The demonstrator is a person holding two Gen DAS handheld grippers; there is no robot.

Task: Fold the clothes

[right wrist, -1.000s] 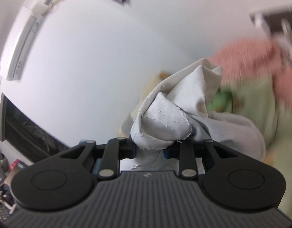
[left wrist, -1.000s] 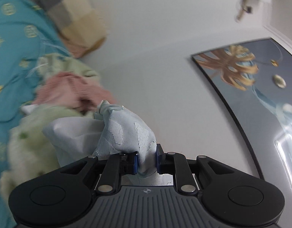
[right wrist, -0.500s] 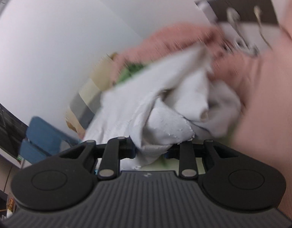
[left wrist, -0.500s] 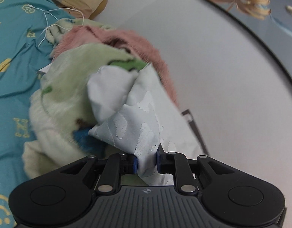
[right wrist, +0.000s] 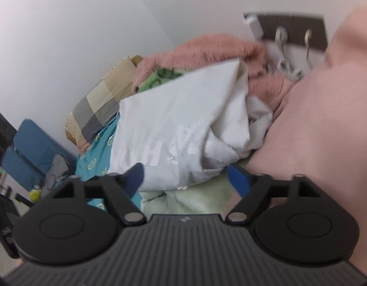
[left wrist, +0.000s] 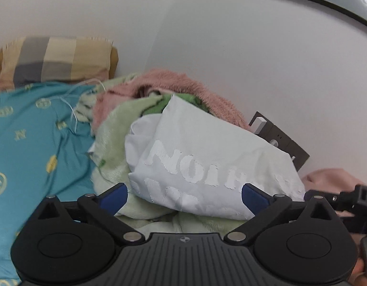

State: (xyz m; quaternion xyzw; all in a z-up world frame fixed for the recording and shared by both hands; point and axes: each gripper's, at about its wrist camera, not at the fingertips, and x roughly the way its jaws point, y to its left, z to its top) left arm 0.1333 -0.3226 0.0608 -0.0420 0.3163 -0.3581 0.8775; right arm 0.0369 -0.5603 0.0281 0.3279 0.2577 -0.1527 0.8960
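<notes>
A white garment with pale printed letters (left wrist: 207, 164) lies folded on a heap of green and pink fleece blankets (left wrist: 116, 133) on the bed. My left gripper (left wrist: 184, 196) is open, its blue pads on either side of the garment's near edge, holding nothing. In the right wrist view the same white garment (right wrist: 173, 124) lies just beyond my right gripper (right wrist: 187, 177), which is open too. Part of the right gripper (left wrist: 345, 197) shows at the right edge of the left wrist view.
A teal patterned sheet (left wrist: 28, 147) covers the bed to the left, with a checked pillow (left wrist: 54, 59) against the white wall. A dark wall plate with hooks (right wrist: 290, 31) sits behind the heap. A pink cloth (right wrist: 326, 119) fills the right. A blue chair (right wrist: 28, 152) stands far left.
Both grippers have let go of the white garment and opened. It now lies flat on the blanket heap instead of hanging bunched between the jaws.
</notes>
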